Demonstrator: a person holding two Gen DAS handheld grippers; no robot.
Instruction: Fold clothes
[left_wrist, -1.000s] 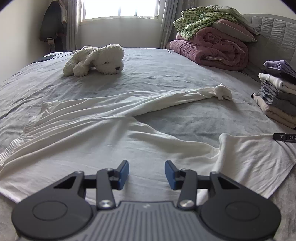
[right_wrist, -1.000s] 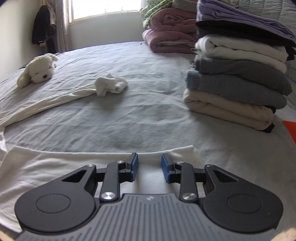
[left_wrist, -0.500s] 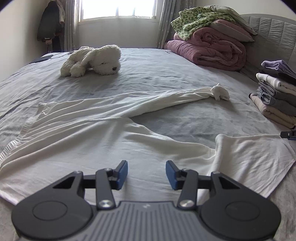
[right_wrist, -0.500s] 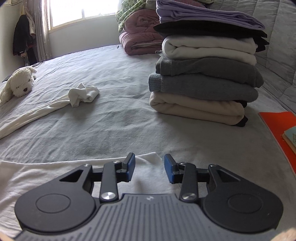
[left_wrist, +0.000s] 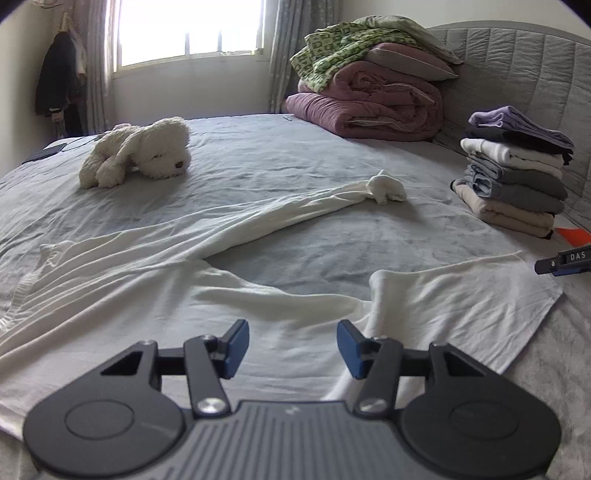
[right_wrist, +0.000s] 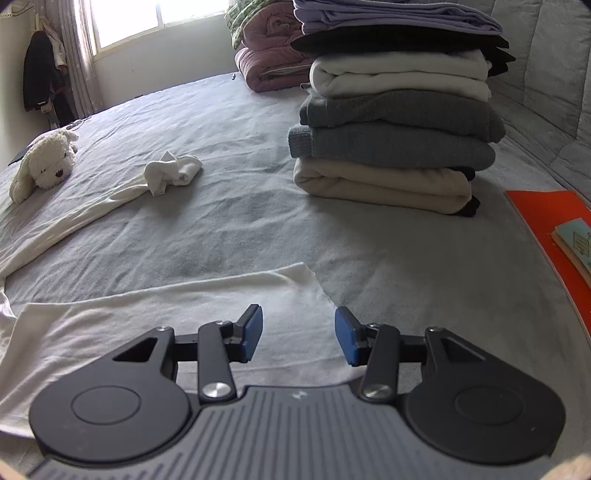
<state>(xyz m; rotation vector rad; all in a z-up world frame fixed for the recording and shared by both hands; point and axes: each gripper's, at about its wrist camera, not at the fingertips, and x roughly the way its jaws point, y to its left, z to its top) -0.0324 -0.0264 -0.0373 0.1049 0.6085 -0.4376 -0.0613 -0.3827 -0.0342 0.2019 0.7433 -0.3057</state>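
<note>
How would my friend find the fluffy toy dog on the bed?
Start at the bright window and look down onto the grey bed. The toy dog lies there alone, far from the stack of folded clothes. It is the only white thing that is fluffy, with a dark nose.

window: bright daylight window (left_wrist: 188, 31) in far wall, grey curtains (left_wrist: 282, 55) either side
walls: plain cream
bed: grey sheet (left_wrist: 258, 155), wrinkled, fills most of view
headboard: grey quilted headboard (left_wrist: 517, 70), right side
corner: dark jacket (left_wrist: 55, 85) hanging at far left
</note>
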